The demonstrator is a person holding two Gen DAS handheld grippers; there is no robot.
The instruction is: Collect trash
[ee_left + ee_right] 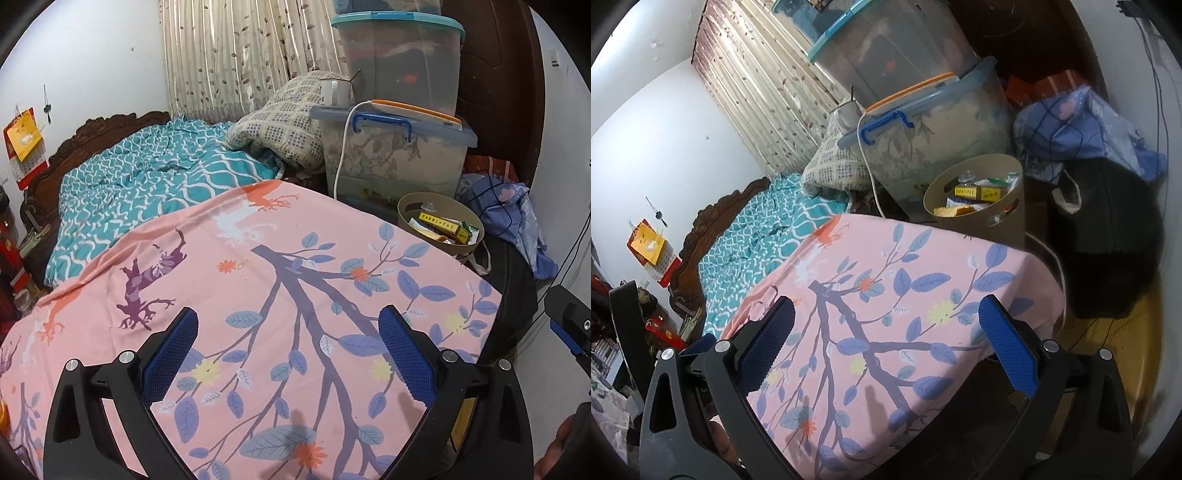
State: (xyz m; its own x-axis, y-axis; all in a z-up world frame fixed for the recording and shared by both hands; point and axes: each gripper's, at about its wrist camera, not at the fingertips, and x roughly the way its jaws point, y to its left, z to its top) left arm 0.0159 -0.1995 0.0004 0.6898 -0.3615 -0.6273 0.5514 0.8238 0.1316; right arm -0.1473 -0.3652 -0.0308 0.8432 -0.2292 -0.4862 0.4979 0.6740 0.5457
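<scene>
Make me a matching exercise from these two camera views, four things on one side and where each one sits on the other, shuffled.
Things:
1. round beige waste bin
2. white enamel mug
3. clear storage tub with teal lid
4. yellow carton

Places:
A. stacked on the blue-handled clear storage box
B. inside the bin
C. beside the far corner of the pink floral cloth
D. on the box lid's left end, near the curtain

Pairs: 1-C, 2-D, 3-A, 4-B

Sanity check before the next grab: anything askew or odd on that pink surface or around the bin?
Nothing spilled on the pink cloth; it lies flat and bare. The tan bin stands upright, boxes and wrappers inside. One oddity: a white mug perches at the edge of the storage box lid, a tip risk. Left gripper and right gripper are open, empty.
</scene>
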